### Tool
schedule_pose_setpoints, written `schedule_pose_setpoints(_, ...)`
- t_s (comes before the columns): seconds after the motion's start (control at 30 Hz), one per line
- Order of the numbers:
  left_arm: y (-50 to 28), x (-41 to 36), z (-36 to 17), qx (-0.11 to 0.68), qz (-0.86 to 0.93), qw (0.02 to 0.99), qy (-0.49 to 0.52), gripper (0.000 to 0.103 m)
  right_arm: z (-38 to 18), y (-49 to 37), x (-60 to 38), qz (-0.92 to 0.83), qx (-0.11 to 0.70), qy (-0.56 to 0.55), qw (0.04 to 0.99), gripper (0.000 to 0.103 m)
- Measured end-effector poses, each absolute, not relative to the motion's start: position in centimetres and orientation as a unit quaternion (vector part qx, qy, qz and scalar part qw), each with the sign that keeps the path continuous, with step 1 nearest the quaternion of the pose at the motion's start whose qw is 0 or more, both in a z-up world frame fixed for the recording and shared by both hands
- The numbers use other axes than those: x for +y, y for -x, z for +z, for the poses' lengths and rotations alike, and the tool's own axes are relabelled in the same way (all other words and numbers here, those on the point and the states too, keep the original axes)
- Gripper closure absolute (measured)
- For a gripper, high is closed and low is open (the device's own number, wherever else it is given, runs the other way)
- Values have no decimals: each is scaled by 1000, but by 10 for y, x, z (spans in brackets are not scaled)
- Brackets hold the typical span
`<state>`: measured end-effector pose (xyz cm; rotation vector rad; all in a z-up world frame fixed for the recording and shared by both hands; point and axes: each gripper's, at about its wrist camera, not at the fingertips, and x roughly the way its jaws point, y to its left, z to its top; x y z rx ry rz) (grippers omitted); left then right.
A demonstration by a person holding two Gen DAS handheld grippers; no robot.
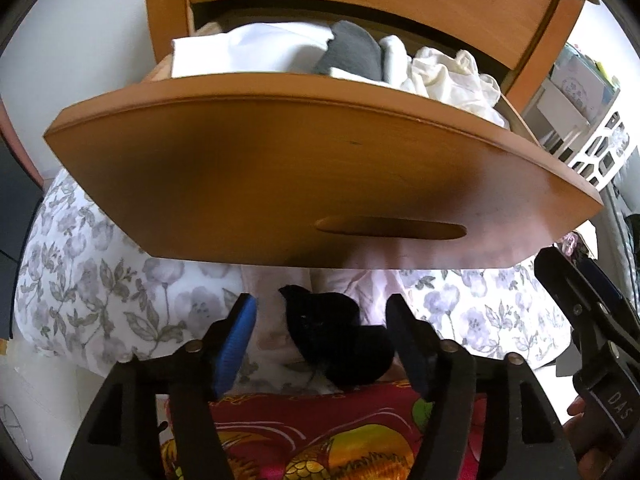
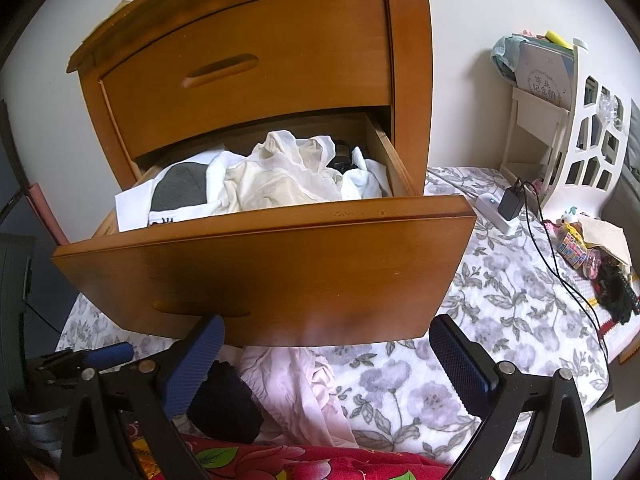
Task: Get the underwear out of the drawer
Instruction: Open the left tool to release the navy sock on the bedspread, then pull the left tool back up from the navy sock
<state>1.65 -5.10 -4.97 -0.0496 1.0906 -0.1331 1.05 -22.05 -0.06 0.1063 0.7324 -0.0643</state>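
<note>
The wooden nightstand (image 2: 248,80) stands with its lower drawer (image 2: 280,272) pulled out over a floral bedspread (image 2: 500,300), packed with white, cream and grey underwear (image 2: 276,176). Below the drawer front, a pale pink garment (image 2: 296,392) and a black garment (image 1: 336,336) lie on the bedspread. The left gripper (image 1: 324,344) stands wide around the black piece without pressing it; the right gripper (image 2: 328,372) is wide and empty.

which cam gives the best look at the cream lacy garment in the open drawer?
Right wrist view. The cream lacy garment lies crumpled on top of the pile in the open wooden drawer, seen from above and nearly whole. The left wrist view looks up from below the drawer front, so only its upper folds show over the rim.
</note>
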Motion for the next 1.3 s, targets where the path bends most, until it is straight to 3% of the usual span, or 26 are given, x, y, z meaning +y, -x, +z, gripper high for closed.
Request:
schedule_pose_setpoints(0.1,-14,-49,-45,502,-38,864,7,17,-1,-11,-221,-31,358,-52,932,0)
schedule_pose_setpoints(0.27,-8,-48,-33,464,-32,885,-5,4,-1,-11,-221,-31,358,-52,932,0)
schedule_pose_setpoints(0.93,15,-11,11,341,17,940,18,3,0,-11,-219,-33,359,-49,932,0)
schedule_pose_setpoints(1.3,20,-8,14,320,3,947,19,3,-2,-14,-218,-35,365,-45,929,0)
